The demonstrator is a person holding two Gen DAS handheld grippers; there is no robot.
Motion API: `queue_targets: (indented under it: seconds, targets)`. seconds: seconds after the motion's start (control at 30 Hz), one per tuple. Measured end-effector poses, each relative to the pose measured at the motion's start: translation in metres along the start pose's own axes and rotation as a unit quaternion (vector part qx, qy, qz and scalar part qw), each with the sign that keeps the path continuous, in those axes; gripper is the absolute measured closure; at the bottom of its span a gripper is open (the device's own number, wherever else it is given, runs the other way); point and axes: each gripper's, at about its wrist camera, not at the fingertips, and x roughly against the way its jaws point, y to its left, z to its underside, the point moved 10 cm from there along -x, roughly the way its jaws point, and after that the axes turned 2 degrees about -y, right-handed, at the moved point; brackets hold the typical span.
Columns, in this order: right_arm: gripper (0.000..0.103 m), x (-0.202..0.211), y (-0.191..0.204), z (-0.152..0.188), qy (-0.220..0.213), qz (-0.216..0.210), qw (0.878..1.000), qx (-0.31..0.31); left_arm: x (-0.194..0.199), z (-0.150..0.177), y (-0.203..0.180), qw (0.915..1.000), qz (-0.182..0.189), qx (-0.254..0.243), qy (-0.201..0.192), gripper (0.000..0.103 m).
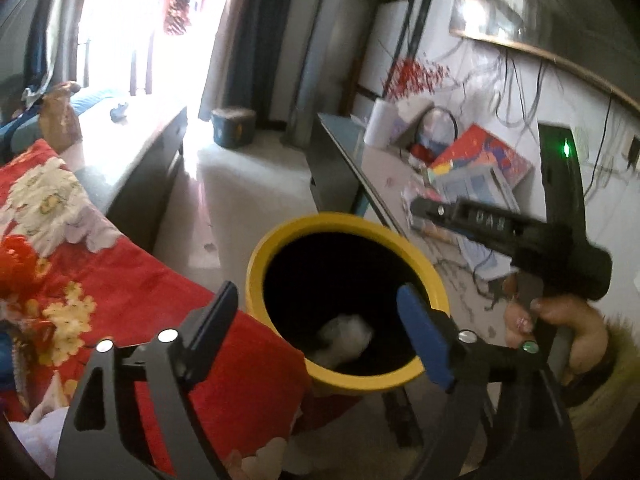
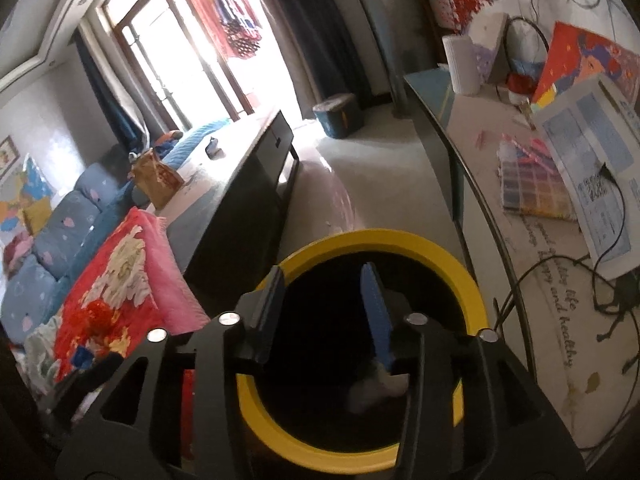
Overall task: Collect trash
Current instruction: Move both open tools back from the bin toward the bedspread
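white wad (image 1: 345, 334) in yellow bin (image 1: 280, 240), below both fingers | left spread, empty | right parted, empty

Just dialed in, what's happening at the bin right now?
A person holds both grippers over the yellow bin. The left gripper is wide open and empty, and a white wad lies at the bottom of the bin. The right gripper is partly open above the bin mouth, with nothing between its fingers.

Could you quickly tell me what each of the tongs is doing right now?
Left tongs: open, holding nothing, above the yellow bin.
Right tongs: open, holding nothing, over the same bin.
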Motion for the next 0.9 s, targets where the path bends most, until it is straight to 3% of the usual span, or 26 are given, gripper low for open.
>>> queue_targets:
  seconds: [0.17, 0.27, 0.33, 0.9]
  targets:
    - [0.052, 0.015, 0.020, -0.007, -0.030, -0.010, 0.999, 0.030, 0.028, -0.015, 0.014, 0.9988, -0.024, 0.011, -0.042, 0.008]
    - [0.050, 0.023, 0.035, -0.007, -0.042, -0.023, 0.998, 0.047, 0.046, -0.022, 0.023, 0.9970, -0.044, 0.012, -0.063, 0.007]
    - [0.044, 0.027, 0.045, -0.006, -0.045, -0.031, 0.997, 0.057, 0.058, -0.024, 0.030, 0.9955, -0.058, 0.012, -0.074, 0.007]
    - [0.036, 0.052, 0.120, 0.015, -0.052, -0.088, 0.986, 0.134, 0.125, -0.021, 0.085, 0.9847, -0.120, 0.051, -0.116, 0.007]
